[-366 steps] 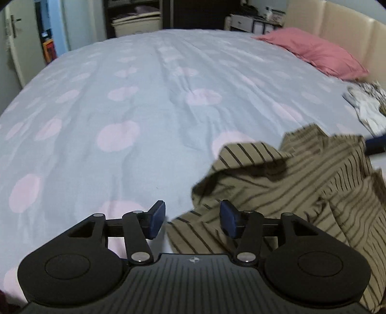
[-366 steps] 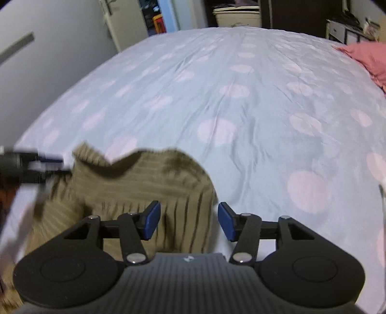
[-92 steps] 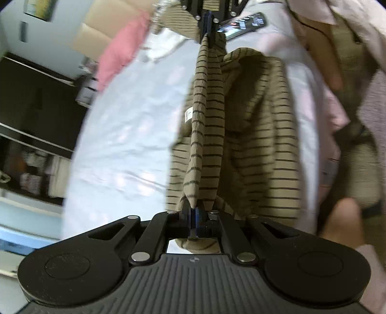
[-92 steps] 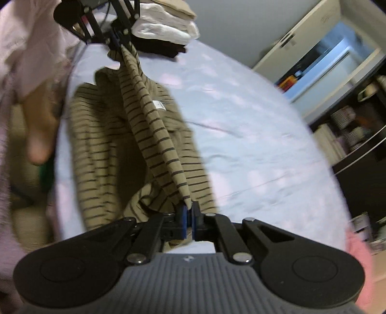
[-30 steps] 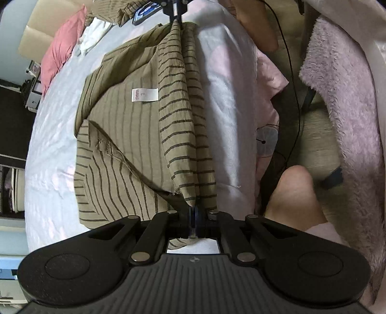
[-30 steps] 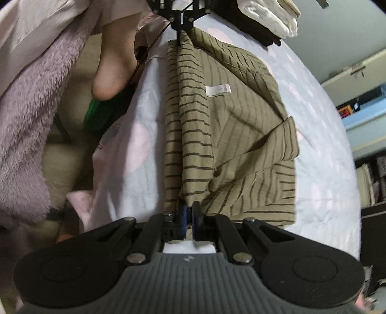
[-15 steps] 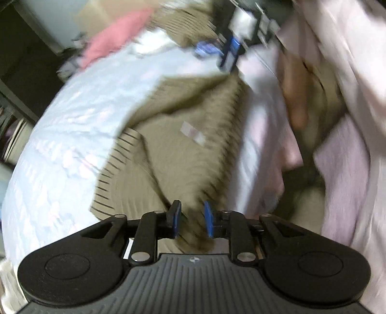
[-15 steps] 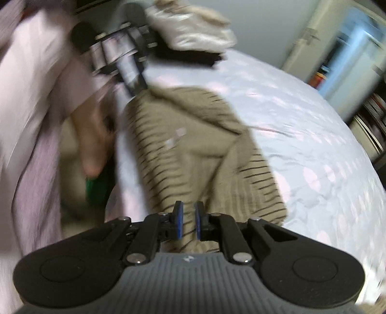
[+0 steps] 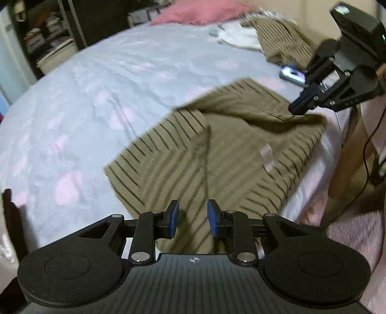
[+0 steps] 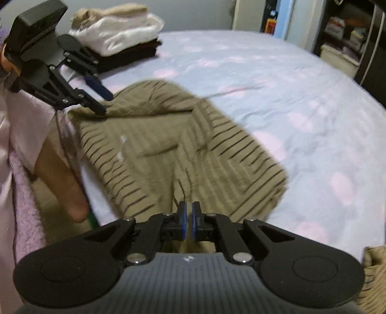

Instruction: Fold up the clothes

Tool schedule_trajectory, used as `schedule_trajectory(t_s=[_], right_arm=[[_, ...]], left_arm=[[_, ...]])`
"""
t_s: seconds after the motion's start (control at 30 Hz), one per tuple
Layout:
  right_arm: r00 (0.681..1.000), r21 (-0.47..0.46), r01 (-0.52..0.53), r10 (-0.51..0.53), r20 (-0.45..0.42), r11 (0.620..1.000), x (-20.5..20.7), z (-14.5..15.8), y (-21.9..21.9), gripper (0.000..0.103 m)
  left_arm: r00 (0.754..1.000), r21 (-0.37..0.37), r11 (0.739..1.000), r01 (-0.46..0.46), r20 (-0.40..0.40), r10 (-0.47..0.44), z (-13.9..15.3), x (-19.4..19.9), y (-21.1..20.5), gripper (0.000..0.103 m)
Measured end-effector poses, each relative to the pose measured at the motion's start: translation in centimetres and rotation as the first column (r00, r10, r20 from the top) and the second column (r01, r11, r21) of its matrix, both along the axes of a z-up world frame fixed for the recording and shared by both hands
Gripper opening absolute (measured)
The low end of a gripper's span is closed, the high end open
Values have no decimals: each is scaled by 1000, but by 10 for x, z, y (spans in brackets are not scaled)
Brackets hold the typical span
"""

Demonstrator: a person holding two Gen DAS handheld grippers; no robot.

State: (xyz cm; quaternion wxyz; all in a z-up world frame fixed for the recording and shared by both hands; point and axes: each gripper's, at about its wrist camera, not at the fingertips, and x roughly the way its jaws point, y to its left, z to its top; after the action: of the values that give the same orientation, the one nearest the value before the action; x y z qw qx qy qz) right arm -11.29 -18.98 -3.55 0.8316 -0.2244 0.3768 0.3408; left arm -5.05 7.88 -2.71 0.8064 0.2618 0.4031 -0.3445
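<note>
Garment: striped olive shirt (image 9: 217, 154) lies spread on the bed (image 9: 96, 91) by the near edge, inside face up with its white label (image 9: 266, 157) showing, one side panel turned over the middle and its far part bunched.
Left gripper: left gripper (image 9: 191, 218) hovers just above the near hem, blue pads set apart at a middling gap, nothing between them.
Right gripper: right gripper (image 10: 189, 221) has its pads drawn almost together over the cloth below; whether a thin bit of fabric is pinched there I cannot tell, as the frame is smeared and the pads hide the spot.
Stage: the shirt fits either a laying-flat just made or a pause between folds; the pictures do not settle which.
Doing it well: any grasp should take the hem or seam edge itself, both layers at once, not the loose middle, so the panel travels as one sheet.
Symmetry: both grippers should work at matching points, keeping the stripes parallel to the fold line.
Wrinkles: the raised ridge near the collar end needs tension along its length before any crease is pressed.
Risk: the shirt reaches the mattress edge, so a pull toward the person could drag it off.
Surroundings: folded stack (image 10: 120, 41) sits at one corner, loose clothes (image 9: 277, 41) near the pink pillow (image 9: 197, 12), both well apart from the shirt.
</note>
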Motion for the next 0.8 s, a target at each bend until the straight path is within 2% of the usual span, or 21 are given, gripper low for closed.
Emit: schedule_trajectory(t_s=[0.2, 0.3, 0.47, 0.5, 0.53, 0.6, 0.73, 0.8], right_arm=[[997, -6, -19, 19, -69, 1000, 2, -20, 10, 5], [995, -7, -24, 24, -95, 1000, 3, -27, 13, 5], [997, 25, 21, -19, -80, 999, 6, -14, 7, 8], [997, 38, 37, -34, -74, 999, 5, -10, 5, 13], [997, 52, 57, -53, -64, 997, 6, -6, 3, 23], [994, 82, 97, -93, -50, 992, 10, 0, -2, 33], [979, 131, 195, -184, -92, 972, 23, 1, -15, 37], [965, 150, 247, -230, -125, 957, 30, 0, -23, 42]], left_arm=[[998, 97, 995, 38, -49, -34, -30, -3, -3, 23], [998, 92, 995, 33, -47, -29, -30, -6, 1, 23], [999, -10, 999, -33, -9, 33, -13, -4, 12, 25], [998, -35, 998, -59, -4, 58, -10, 0, 14, 26], [996, -61, 995, -84, 1, 85, -7, 4, 16, 30], [988, -117, 981, -156, -1, 157, -1, 11, 24, 40], [954, -195, 934, -299, -55, 294, 2, 32, 39, 47], [935, -202, 913, -354, -71, 347, 1, 40, 45, 52]])
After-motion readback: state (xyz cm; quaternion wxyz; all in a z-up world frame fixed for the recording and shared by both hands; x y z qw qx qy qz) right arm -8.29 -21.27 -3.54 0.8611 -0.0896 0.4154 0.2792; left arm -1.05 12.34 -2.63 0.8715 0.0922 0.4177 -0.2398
